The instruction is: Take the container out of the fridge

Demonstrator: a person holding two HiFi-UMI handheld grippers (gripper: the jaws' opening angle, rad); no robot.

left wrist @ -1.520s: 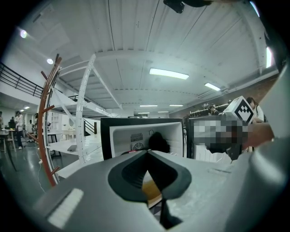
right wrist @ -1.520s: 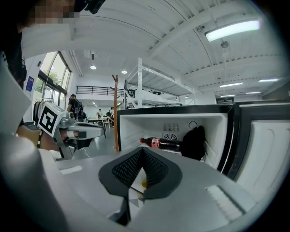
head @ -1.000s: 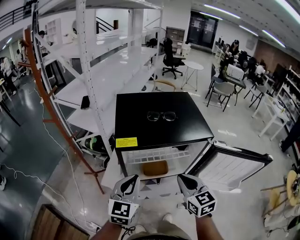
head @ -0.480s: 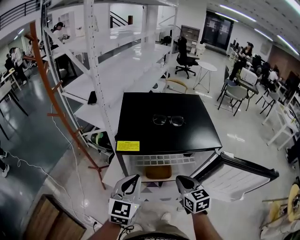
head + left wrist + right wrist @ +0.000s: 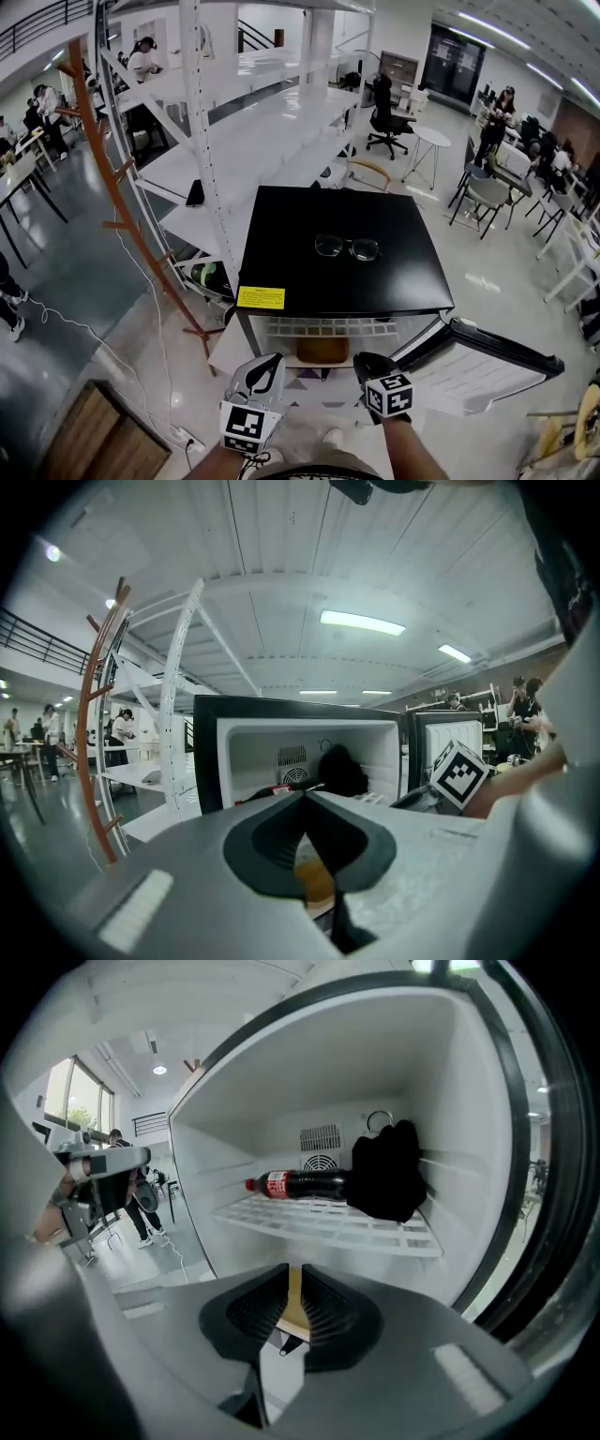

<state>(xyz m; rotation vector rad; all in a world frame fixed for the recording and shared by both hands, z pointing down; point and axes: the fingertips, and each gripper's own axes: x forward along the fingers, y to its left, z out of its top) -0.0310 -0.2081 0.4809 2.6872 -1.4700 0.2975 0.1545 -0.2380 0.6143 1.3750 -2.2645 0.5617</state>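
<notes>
The black mini fridge [image 5: 342, 272] stands with its door [image 5: 483, 361] swung open to the right. On its floor, under the wire shelf [image 5: 323, 327], sits an orange-brown container [image 5: 322, 350]. My left gripper [image 5: 265, 364] hangs in front of the opening, shut and holding nothing. My right gripper [image 5: 367, 361] is lower, at the mouth of the fridge. Its jaws have just been opening and stand a narrow slit apart, with nothing between them. In the right gripper view the container [image 5: 294, 1299] shows through that slit, beyond the right gripper [image 5: 294, 1274]. In the left gripper view the container [image 5: 314, 878] shows below the left gripper [image 5: 305, 799].
A cola bottle [image 5: 300, 1185] lies on the wire shelf [image 5: 328, 1224] next to a black bundle [image 5: 386, 1183]. Glasses [image 5: 347, 247] rest on the fridge top. A white rack [image 5: 202, 141] stands to the left, with desks, chairs and people further back.
My right gripper has sunk and gone forward toward the fridge opening. The left gripper has hardly moved. The head view has shifted, so the fridge sits a little further right.
</notes>
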